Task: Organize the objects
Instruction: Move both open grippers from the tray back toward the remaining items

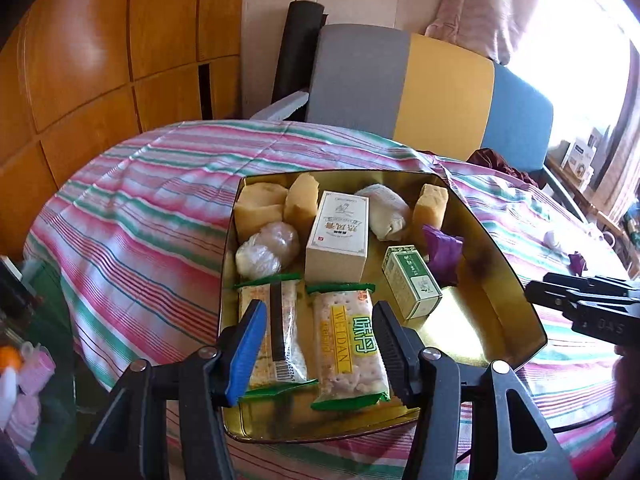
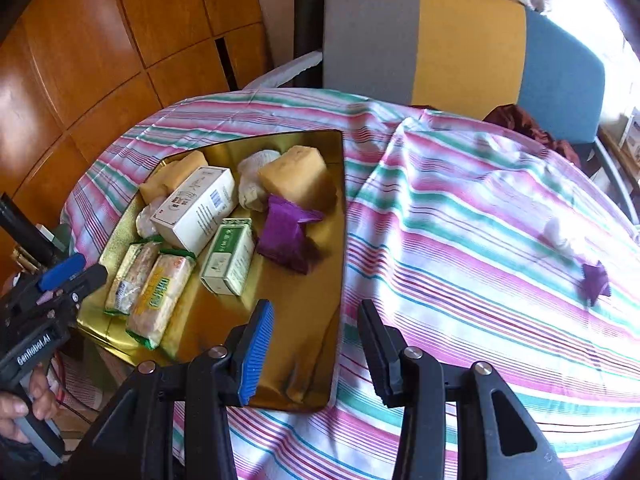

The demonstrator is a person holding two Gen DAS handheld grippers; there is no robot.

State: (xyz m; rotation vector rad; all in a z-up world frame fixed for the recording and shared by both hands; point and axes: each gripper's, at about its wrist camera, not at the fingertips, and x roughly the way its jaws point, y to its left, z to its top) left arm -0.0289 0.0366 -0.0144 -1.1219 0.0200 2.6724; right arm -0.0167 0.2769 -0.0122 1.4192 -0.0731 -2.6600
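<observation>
- Here, the left tongs are angled down over the gold tray, jaws partly apart around a cracker pack; contact with the pads cannot be told.
- The right tongs are tilted down at the tray's right edge, jaws slightly apart and empty.
- A white box, green box, purple packet and sponges lie in the tray.
- A second purple packet lies apart on the striped tabletop.
- A chair stands behind.
</observation>
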